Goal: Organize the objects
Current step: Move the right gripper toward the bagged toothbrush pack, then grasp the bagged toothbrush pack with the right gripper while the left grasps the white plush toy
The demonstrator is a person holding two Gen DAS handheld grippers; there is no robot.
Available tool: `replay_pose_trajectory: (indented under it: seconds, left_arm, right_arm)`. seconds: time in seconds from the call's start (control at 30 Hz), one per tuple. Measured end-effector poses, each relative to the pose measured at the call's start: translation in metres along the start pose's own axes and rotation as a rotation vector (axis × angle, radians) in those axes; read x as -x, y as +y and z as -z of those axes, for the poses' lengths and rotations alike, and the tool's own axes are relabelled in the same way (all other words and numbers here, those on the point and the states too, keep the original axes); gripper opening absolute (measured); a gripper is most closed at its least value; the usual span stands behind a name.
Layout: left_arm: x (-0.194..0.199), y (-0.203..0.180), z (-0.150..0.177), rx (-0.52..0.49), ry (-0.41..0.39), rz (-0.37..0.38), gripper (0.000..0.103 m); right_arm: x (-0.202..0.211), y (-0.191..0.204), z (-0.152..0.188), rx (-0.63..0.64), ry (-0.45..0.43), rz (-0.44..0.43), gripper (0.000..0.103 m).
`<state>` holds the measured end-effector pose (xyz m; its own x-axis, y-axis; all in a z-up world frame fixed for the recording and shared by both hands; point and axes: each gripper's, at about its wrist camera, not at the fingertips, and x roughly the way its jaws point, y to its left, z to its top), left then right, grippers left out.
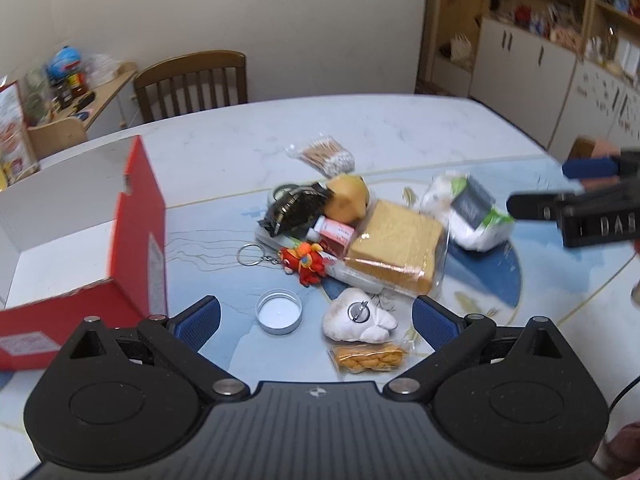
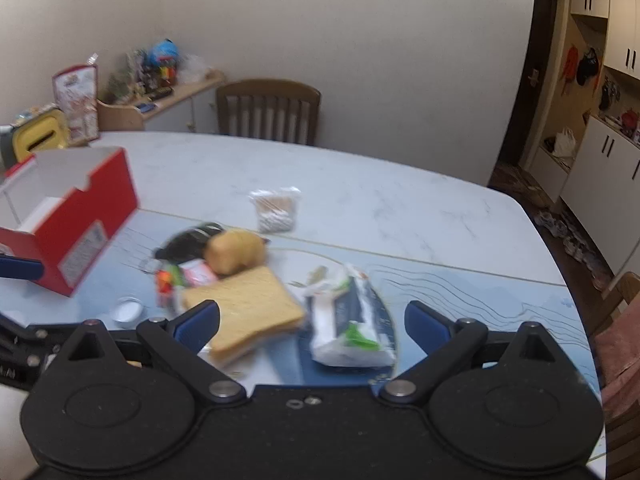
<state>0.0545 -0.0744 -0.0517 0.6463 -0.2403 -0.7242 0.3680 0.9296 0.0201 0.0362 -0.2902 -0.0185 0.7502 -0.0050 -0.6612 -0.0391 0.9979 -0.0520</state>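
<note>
A heap of small objects lies mid-table: wrapped bread slice, yellow plush, black pouch, red toy keychain, white tissue pack, cotton swab bag. Nearer lie a round tin lid, a white tooth-shaped toy and an orange snack packet. My left gripper is open above them, empty. An open red box stands at left. My right gripper is open over the bread slice and tissue pack; it also appears at the right edge.
A wooden chair stands behind the table's far edge. A side shelf with bottles is at the back left. Cabinets fill the right side. Another chair with pink cloth is at the table's right.
</note>
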Motion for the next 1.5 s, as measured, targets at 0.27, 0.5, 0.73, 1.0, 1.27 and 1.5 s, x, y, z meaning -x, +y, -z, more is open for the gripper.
replay_pose_trajectory:
  seconds: [0.27,0.5,0.73,1.0,1.27,1.5]
  left_arm:
    - [-0.039,-0.013,0.002,-0.066,0.037,0.013,0.102]
    - [-0.06,-0.022,0.002,-0.104,0.055,0.018,0.102]
    - [-0.072,-0.029,0.006,-0.125,0.09,0.047,0.093]
    - [-0.084,-0.039,0.005,-0.154,0.143,0.069,0.072]
    - [-0.087,-0.036,0.003,-0.122,0.16,0.052,0.061]
    - [-0.084,-0.031,0.001,-0.092,0.149,0.041,0.059]
  right_arm:
    - [-0.048,-0.023,0.002,-0.019,0.091,0.012,0.097]
    - [-0.083,-0.04,0.002,-0.035,0.138,0.034,0.092]
    - [-0.101,-0.051,0.008,-0.071,0.183,0.026,0.082]
    - [-0.109,-0.053,0.012,-0.066,0.207,-0.012,0.068]
    - [-0.108,-0.051,0.012,-0.064,0.208,-0.038,0.037]
    - [-0.104,-0.054,0.01,-0.075,0.198,-0.04,0.028]
